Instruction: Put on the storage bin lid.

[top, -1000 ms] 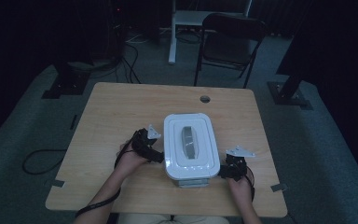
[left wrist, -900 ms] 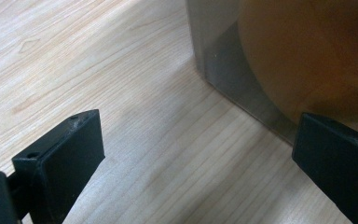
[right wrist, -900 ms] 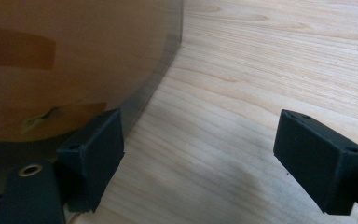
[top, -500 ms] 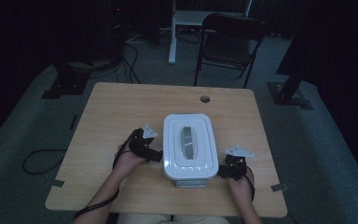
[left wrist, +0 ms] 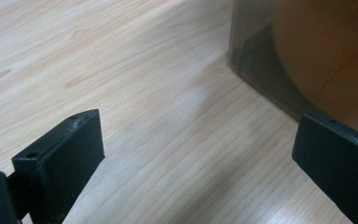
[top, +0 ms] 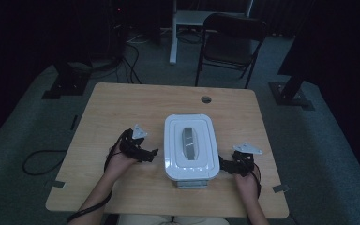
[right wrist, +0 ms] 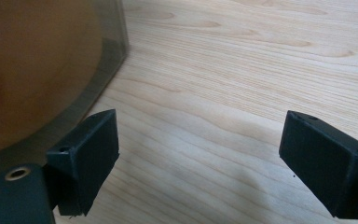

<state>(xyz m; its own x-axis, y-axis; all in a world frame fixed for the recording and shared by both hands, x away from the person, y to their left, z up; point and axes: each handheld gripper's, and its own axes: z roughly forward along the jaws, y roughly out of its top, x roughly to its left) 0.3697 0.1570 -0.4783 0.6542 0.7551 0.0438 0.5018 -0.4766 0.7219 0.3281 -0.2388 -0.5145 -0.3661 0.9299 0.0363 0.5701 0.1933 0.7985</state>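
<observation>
The wooden table (top: 122, 108) is pale, with a round cable hole (top: 206, 99) near its far edge and small grey tabs at its near corners. Beyond it stands a dark folding chair (top: 232, 40) on grey carpet, just beside a white post (top: 173, 33). Black stand bases (top: 65, 82) sit at the left and right — a loose black cable (top: 40, 157) curls on the floor at the left.

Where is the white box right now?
In the high view, the white box sits on the table, toward its near edge, between the left gripper and the right gripper.
</observation>
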